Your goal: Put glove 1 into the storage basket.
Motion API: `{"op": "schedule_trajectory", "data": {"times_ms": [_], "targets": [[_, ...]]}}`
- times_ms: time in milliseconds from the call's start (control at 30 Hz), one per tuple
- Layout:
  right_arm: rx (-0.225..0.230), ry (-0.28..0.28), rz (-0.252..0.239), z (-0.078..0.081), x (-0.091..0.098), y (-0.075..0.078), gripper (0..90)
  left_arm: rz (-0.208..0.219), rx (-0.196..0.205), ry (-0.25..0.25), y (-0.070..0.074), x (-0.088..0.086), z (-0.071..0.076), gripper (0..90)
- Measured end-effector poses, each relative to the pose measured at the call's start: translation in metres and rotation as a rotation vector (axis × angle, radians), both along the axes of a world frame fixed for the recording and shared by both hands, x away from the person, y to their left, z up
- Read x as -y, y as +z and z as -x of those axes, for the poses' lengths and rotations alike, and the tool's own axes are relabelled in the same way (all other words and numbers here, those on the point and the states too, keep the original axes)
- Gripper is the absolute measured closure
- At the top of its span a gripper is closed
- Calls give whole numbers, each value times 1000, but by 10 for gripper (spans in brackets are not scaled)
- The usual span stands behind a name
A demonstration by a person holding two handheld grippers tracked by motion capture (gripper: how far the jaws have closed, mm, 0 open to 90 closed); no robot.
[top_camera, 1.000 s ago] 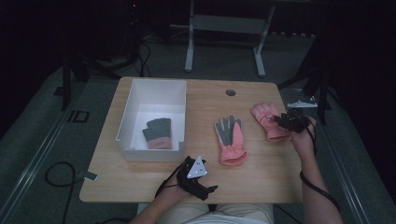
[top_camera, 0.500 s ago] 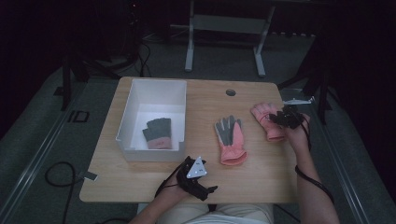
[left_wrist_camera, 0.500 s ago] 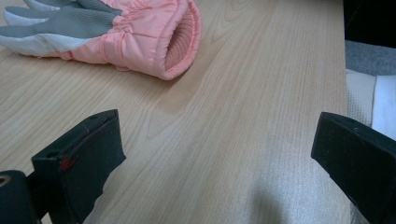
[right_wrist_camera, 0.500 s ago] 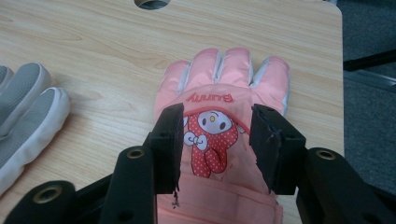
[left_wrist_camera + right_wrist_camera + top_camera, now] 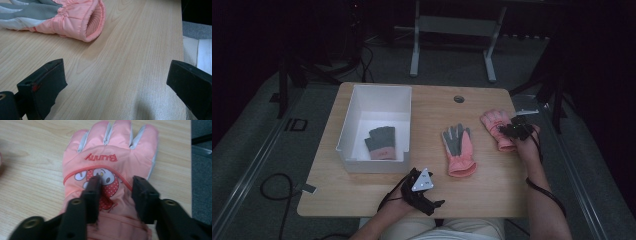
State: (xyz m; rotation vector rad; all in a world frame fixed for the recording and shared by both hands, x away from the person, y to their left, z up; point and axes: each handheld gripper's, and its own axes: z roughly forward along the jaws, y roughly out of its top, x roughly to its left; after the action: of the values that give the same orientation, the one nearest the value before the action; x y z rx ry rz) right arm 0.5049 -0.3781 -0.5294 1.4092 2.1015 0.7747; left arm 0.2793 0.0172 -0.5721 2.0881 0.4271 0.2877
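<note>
1. White bin (image 5: 357, 107), nine o'clock on the table (image 5: 492, 185): one glove (image 5: 380, 142) already inside.
2. Two remain out: the grey-palmed glove (image 5: 458, 150) at centre, the bunny glove (image 5: 110, 170) at three o'clock.
3. Right gripper (image 5: 116, 182) has just been closing, jaws straddling the bunny glove, not yet pinching, I'd say.
4. Left gripper (image 5: 117, 82) idles at six o'clock, spread wide.

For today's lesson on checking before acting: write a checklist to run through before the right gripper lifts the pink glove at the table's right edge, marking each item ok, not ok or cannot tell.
1. Right gripper over the pink glove, jaws either side of the fabric, just been closing: ok.
2. Pads already pressing the fabric: cannot tell.
3. Left gripper open, nothing between its jaws: ok.
4. White bin has room beside the grey glove inside: ok.
5. Middle glove lies apart from the pink glove: ok.
</note>
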Motion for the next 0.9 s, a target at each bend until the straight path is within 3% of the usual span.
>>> {"op": "schedule_trajectory", "data": {"times_ms": [33, 67, 133, 200, 300, 333, 433, 600, 667, 833, 900], "targets": [[-13, 0, -8, 0, -1, 0, 700, 3, 1, 1, 0, 0, 0, 18], [-13, 0, -8, 0, -1, 0, 700, 3, 1, 1, 0, 0, 0, 18], [-27, -12, 10, 1, -7, 1, 826, 10, 5, -2, 0, 0, 0, 18], [-28, -36, 7, 1, -9, 5, 862, 9, 9, -4, 0, 0, 1, 19], [-14, -63, 10, 5, -11, 11, 874, 12, 14, -3, 0, 0, 1, 18], [12, -99, 12, 15, -14, 20, 877, 13, 15, -1, 1, 0, 1, 18], [39, -135, -31, 32, -17, 34, 878, 18, 10, 1, 1, -1, 1, 18], [59, -156, -69, 64, -26, 53, 879, 19, 10, 3, 1, 0, 1, 19], [68, -161, -66, 71, -28, 55, 879, 19, 10, 2, 1, 0, 0, 19], [62, -180, -81, 105, -35, 56, 879, 20, 9, 4, 1, -1, 0, 18], [60, -183, -84, 109, -36, 55, 879, 23, 10, 8, 1, 0, 0, 18]]}}
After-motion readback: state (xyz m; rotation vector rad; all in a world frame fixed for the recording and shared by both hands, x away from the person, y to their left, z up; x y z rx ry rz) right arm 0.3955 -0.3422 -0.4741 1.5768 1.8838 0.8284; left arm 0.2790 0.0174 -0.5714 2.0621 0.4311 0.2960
